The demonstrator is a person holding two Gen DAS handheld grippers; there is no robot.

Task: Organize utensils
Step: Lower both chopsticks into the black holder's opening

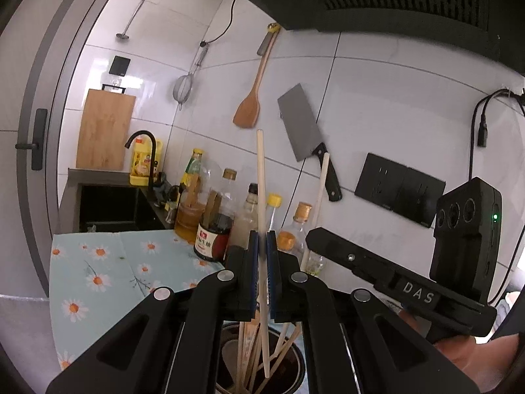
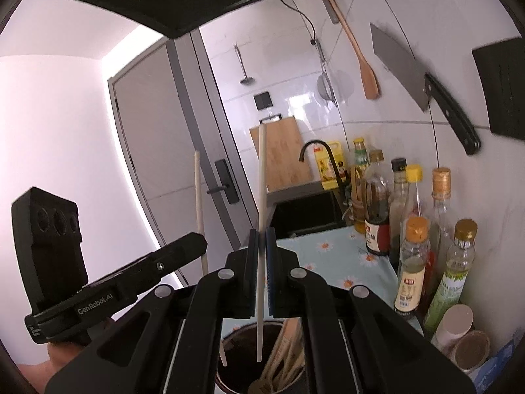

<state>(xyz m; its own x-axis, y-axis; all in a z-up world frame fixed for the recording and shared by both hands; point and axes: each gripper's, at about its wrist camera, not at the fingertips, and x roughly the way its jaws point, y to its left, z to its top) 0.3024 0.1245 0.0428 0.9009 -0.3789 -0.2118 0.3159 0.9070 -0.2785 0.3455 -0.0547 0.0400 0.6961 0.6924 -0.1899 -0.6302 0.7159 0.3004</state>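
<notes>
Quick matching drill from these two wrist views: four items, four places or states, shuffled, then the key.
Items:
1. cleaver
2. wooden spatula
3. cutting board
4. left gripper

Places/states:
A. stands behind the sink
B. shut on a chopstick over the utensil holder
C. on the wall, blade up, black handle down
D. hangs on the wall, paddle end down

Pairs: 1-C, 2-D, 3-A, 4-B
</notes>
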